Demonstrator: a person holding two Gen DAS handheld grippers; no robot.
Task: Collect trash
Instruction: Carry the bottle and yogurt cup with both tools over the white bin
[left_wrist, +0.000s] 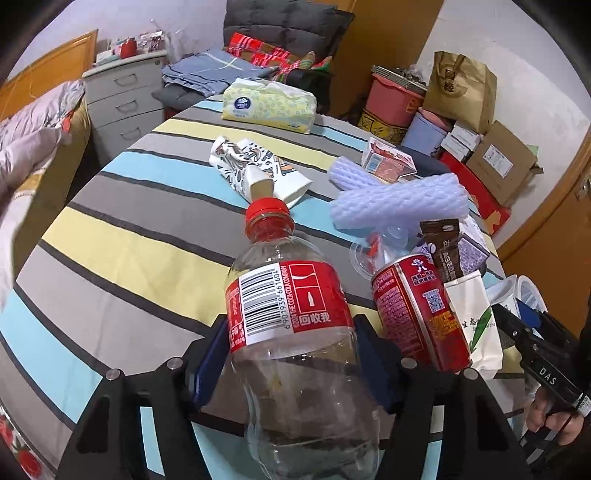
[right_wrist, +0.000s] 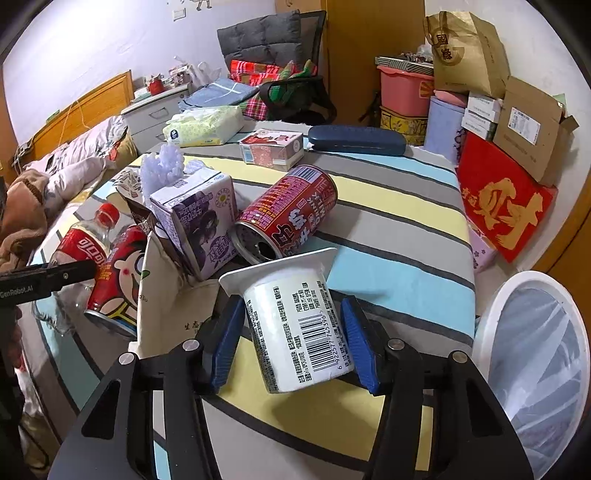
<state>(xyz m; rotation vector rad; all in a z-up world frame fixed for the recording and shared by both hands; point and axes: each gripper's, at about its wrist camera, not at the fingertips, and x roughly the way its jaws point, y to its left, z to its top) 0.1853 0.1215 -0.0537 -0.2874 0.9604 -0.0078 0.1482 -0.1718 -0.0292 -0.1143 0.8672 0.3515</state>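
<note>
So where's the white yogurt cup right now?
In the right wrist view, the yogurt cup sits between the right gripper pads, just before the opened red can.

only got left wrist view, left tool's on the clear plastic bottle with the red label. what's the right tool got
Observer: The right tool is closed on a white plastic yogurt cup, barcode side up.
Operator: where's the bin, cant see one
Observer: A white round bin with a clear liner stands low on that tool's right side, mouth open.
Operator: any cans hidden from me
Observer: A second red drink can lies on its side just behind the cup, with its opened top facing the camera.
</note>
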